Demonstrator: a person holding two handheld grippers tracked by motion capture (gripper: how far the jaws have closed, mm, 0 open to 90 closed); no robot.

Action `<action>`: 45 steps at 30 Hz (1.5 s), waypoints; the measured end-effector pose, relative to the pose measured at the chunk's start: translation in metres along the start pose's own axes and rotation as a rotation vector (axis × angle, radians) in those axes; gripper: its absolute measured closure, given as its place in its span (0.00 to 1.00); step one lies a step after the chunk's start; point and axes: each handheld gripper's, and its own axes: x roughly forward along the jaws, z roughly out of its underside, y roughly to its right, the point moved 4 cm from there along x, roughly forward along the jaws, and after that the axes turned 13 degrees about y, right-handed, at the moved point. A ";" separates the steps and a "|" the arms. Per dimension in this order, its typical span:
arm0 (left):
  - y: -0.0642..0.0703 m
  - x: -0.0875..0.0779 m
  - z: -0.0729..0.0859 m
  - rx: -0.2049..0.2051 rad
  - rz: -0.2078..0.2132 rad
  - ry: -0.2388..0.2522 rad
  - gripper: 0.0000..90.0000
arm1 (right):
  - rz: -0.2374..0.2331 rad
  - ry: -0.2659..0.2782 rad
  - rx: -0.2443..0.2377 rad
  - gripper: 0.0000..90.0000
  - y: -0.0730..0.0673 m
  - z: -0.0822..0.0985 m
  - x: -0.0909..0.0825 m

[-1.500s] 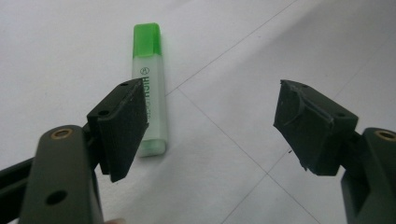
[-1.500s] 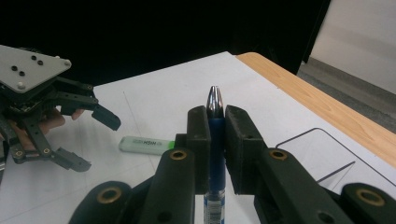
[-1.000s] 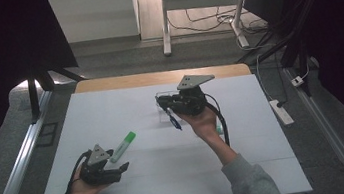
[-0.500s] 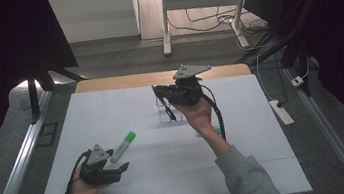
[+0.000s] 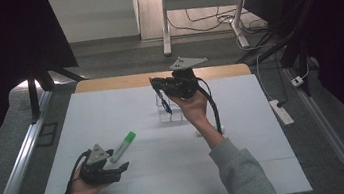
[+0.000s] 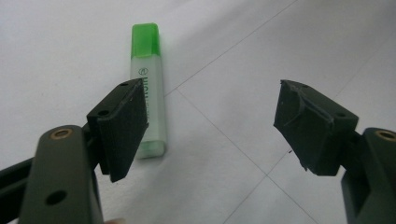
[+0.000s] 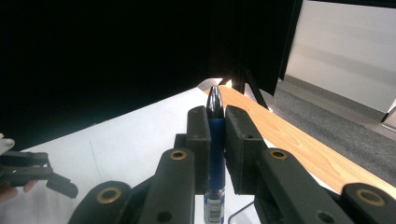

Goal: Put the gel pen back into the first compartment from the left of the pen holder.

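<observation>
The right hand-held gripper (image 5: 161, 89) is clamped tight on a blue pen (image 7: 215, 154), holding it upright above a small clear holder (image 5: 171, 113) near the far edge of the white surface (image 5: 250, 167), apparently to drop it in. The left hand-held gripper (image 6: 210, 126) rests low near the front, jaws wide apart and empty, just beside a green highlighter (image 6: 148, 93) lying flat, likely the next pick. Bare room lies between the 2 hands.
</observation>
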 end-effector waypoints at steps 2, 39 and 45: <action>0.000 0.000 0.000 0.000 0.001 -0.001 0.28 | 0.003 0.005 0.002 0.89 0.001 0.000 0.001; -0.002 0.002 0.001 -0.002 0.006 -0.011 0.28 | 0.106 0.060 0.044 0.89 0.044 0.005 0.033; -0.002 0.003 0.002 -0.001 0.008 -0.015 0.28 | 0.111 0.050 0.050 0.88 0.047 0.013 0.035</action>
